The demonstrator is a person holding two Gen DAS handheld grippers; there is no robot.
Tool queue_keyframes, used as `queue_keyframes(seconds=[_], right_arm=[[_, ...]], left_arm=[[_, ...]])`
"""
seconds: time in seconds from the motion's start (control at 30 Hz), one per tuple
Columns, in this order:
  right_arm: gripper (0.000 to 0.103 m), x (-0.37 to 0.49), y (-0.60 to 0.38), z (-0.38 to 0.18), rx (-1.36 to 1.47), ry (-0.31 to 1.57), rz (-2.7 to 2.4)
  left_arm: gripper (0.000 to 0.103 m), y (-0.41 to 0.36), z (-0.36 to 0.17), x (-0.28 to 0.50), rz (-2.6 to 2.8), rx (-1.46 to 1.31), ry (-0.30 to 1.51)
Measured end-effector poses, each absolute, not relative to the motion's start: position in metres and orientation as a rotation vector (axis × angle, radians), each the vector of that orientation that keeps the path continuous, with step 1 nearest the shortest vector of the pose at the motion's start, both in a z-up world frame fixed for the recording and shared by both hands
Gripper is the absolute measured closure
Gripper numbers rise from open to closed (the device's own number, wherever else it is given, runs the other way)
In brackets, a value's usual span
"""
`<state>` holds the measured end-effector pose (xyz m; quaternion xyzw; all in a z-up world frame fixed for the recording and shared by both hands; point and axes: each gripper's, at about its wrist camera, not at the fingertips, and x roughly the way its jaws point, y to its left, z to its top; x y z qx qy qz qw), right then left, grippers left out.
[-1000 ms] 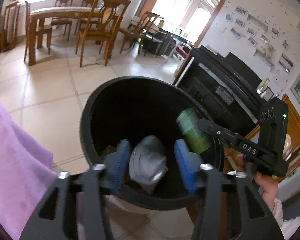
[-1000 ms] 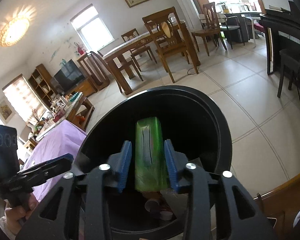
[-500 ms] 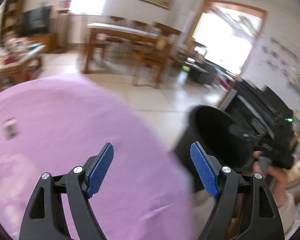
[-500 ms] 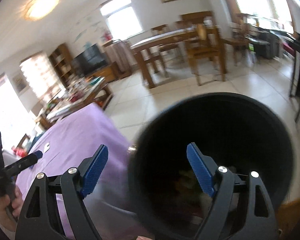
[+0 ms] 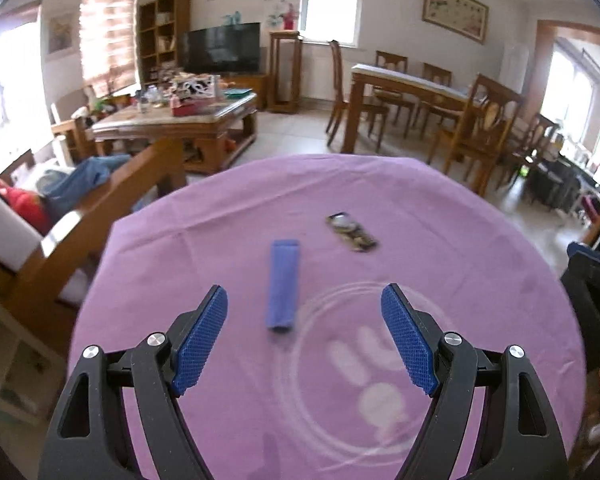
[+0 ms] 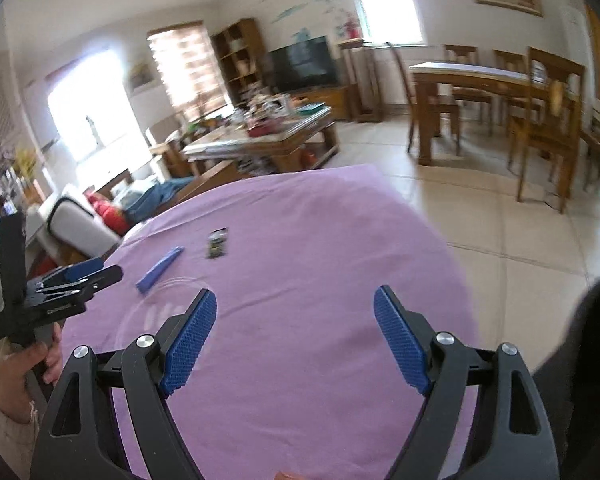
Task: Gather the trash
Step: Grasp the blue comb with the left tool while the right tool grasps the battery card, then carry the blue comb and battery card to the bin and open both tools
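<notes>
1. L claw spread wide, empty; R claw too. Both aim down at table, prob. for next pick.
2. Trash left: blue wrapper mid-table, dark packet nearer far edge.
3. Bin off table's right edge.
4. Purple tablecloth, tile floor, living rm.

A purple cloth is covering the round desk. A blue wrapper is lying flat near its middle, and a small dark packet is resting just beyond it, apart. A faint white print is showing on the cloth.
</notes>
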<state>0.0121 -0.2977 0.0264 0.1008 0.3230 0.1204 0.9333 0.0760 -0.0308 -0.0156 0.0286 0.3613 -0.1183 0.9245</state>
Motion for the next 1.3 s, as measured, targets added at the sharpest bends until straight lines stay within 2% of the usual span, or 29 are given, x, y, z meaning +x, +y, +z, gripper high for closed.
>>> queue_keyframes(seconds=[0.37, 0.53, 0.57, 0.7, 0.73, 0.8, 0.97, 1.03, 1.07, 1.1, 1.3], right_arm=[[0.022, 0.044, -0.249, 0.021, 0.130, 0.715, 0.294], [0.022, 0.079, -0.222, 0.015, 0.078, 0.759, 0.306], [0.022, 0.091, -0.217, 0.012, 0.064, 0.774, 0.312], [0.024, 0.126, -0.190, -0.002, -0.001, 0.810, 0.308], [0.026, 0.136, -0.184, -0.005, -0.016, 0.821, 0.310], [0.032, 0.146, -0.176, -0.011, -0.036, 0.838, 0.317], [0.044, 0.169, -0.156, -0.024, -0.101, 0.888, 0.328], [0.059, 0.170, -0.150, -0.019, -0.114, 0.884, 0.337], [0.072, 0.168, -0.150, -0.019, -0.113, 0.886, 0.344], [0.076, 0.165, -0.148, -0.017, -0.120, 0.889, 0.354], [0.077, 0.144, -0.161, -0.013, -0.081, 0.891, 0.367]], left_arm=[[0.025, -0.018, -0.034, 0.090, -0.262, 0.092, 0.785], [0.042, -0.025, -0.056, 0.113, -0.290, 0.129, 0.901], [0.052, -0.025, -0.062, 0.119, -0.299, 0.127, 0.929], [0.065, -0.030, -0.072, 0.133, -0.287, 0.179, 0.936], [0.066, -0.030, -0.072, 0.135, -0.288, 0.175, 0.933], [0.083, -0.028, -0.073, 0.138, -0.276, 0.175, 0.924], [0.088, -0.024, -0.072, 0.142, -0.280, 0.137, 0.926], [0.090, -0.022, -0.072, 0.145, -0.282, 0.128, 0.922], [0.092, -0.022, -0.072, 0.146, -0.291, 0.112, 0.917], [0.093, -0.021, -0.071, 0.146, -0.296, 0.104, 0.916], [0.093, -0.014, -0.064, 0.137, -0.341, 0.054, 0.874]])
